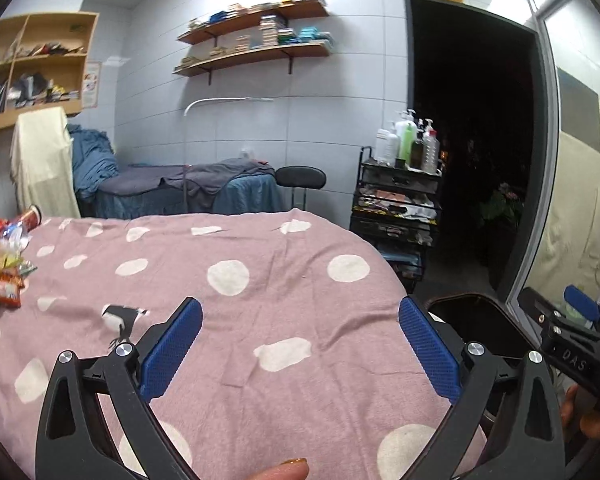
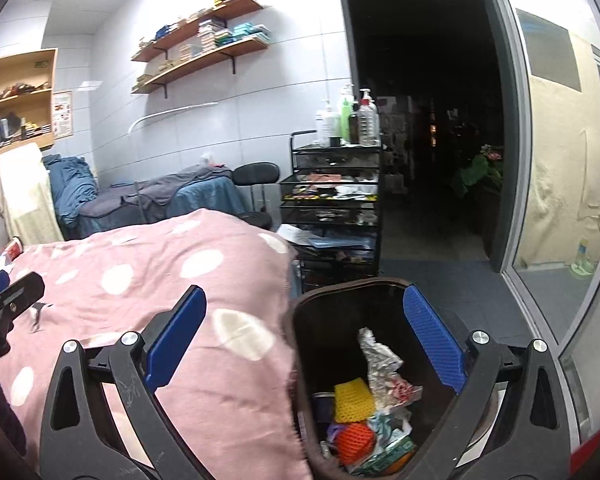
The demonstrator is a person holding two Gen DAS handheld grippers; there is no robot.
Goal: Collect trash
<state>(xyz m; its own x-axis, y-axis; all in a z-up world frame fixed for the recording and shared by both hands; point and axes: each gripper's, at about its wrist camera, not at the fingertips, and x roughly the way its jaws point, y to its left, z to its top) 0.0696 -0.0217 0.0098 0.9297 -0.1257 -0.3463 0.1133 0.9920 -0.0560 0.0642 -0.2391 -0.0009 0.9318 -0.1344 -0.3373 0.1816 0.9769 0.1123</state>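
Grippers, left (image 1: 300,344) and right (image 2: 305,340), gape empty; bin (image 2: 340,300) holds seemingly crumpled wrappers (image 2: 380,372).

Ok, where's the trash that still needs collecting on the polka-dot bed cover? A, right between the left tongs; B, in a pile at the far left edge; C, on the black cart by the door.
B: the wrappers lie heaped at the bed cover's far left edge.

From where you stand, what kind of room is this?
Probably a massage or beauty treatment room: a draped treatment bed by the wall, a black trolley topped with pump bottles, and wall shelves of stacked supplies.
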